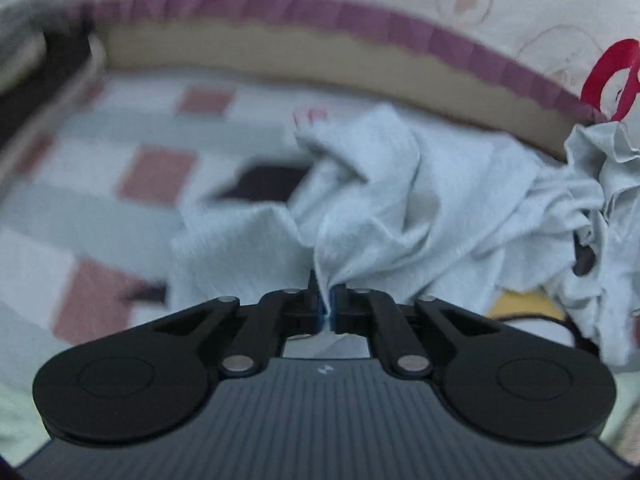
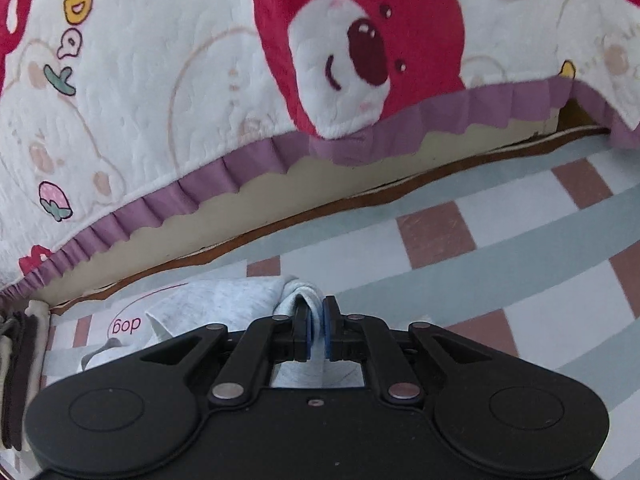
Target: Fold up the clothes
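Both pairs of jaws are clamped on cloth: your left gripper (image 1: 326, 304) pinches a bunched edge of the pale grey garment (image 1: 400, 200), and your right gripper (image 2: 316, 330) nips a folded lip of the same grey fabric, its pads a little apart around the thickness. The garment lies crumpled on the checked mat (image 2: 460, 280), near the purple-frilled bed cover (image 2: 160, 100) at the far side. You seem to be at the spreading step, with no fold made yet. Next, draw the two held points apart and lay the cloth flat before folding.
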`<move>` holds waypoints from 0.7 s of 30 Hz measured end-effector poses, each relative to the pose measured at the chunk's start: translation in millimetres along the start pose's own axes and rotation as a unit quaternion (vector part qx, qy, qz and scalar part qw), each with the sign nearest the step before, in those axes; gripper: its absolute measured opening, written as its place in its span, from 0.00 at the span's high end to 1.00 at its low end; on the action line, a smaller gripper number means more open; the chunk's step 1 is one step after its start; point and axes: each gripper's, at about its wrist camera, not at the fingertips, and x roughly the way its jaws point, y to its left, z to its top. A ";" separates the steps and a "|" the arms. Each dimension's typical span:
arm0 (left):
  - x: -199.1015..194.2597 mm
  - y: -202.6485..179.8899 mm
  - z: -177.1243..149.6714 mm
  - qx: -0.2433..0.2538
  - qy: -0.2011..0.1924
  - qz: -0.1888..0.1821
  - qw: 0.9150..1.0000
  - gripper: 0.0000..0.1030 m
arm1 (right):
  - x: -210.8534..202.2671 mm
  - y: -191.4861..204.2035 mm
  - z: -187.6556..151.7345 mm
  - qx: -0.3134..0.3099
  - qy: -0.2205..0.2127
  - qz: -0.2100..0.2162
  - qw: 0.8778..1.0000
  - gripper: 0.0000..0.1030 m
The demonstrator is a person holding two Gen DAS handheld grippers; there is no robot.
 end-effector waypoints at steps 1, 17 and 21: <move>-7.2 -0.7 0.8 0.005 -0.020 0.005 1.000 0.97 | 3.3 -0.9 -0.3 0.005 0.006 0.003 1.000 0.88; 5.9 56.3 -1.4 -0.198 -0.023 -0.103 0.974 0.96 | 56.9 -2.9 -15.4 0.048 0.126 0.003 0.991 0.34; 16.7 52.3 -4.9 -0.188 0.003 -0.101 0.977 0.95 | 60.3 7.0 -17.1 -0.005 0.091 -0.011 0.996 0.79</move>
